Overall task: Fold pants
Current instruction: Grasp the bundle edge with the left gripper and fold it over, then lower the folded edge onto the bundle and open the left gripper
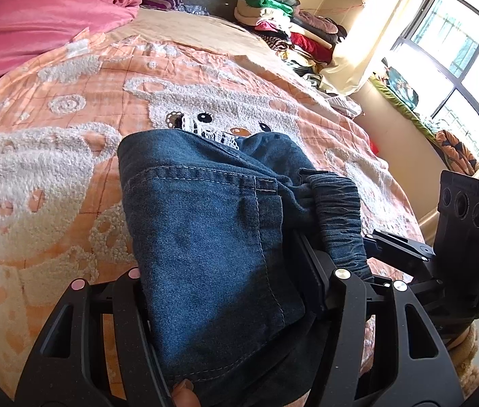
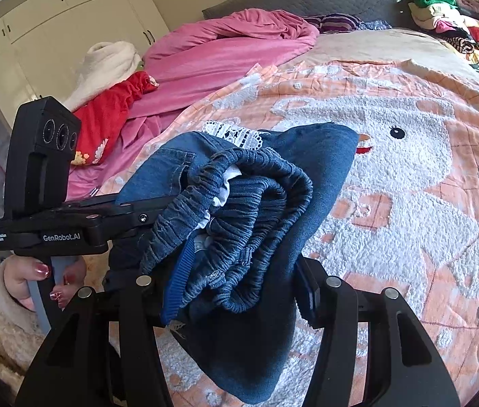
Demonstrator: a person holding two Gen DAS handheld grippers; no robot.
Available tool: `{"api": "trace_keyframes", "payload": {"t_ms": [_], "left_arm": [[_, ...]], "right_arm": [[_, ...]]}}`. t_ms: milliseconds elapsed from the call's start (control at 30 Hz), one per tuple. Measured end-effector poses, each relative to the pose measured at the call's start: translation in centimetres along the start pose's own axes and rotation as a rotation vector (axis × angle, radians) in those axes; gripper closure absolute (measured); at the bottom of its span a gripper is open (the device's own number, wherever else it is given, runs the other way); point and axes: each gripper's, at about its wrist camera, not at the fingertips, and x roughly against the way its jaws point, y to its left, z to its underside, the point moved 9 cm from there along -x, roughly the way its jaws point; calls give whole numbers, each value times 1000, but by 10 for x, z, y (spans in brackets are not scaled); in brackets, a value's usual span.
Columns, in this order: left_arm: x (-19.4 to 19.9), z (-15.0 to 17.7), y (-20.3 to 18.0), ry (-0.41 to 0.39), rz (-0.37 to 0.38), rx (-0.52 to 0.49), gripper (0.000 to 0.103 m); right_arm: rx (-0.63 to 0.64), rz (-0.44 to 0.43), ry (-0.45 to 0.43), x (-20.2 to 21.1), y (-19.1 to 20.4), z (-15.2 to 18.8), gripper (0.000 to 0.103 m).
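The dark denim pants (image 1: 205,237) hang bunched, elastic waistband (image 2: 236,213) crumpled; left hand-held gripper (image 1: 229,291) and right hand-held gripper (image 2: 236,291) each clench the cloth above the bed (image 2: 408,203).

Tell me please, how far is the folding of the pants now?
Partly done: the denim pants are already bunched into a compact bundle, elastic waistband doubled over. In hand: the left gripper and the right gripper both clamp it above the blanket. Left: laying it down flat and neat.
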Motion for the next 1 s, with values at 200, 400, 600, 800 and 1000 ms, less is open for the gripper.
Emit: {"api": "trace_keyframes", "payload": {"t_ms": [200,400,600,800,1000], "left_arm": [[-19,3,10,28,-7,18,51],[-36,15,21,56,-27,36,49],[-45,22,32,75,-39,69,42],[-46,25,36,80,-41,83,39],[-42,24,32,76,-39,84,35]], "right_arm": [[-30,1,32,-18,-15,4,50],[-80,-2,74,-33,-29,16,49],[-114,-2,93,-41,-37,22,42],[-117,7,101,-42,-38,24,39],[-115,26,100,-37,-37,23,33]]}}
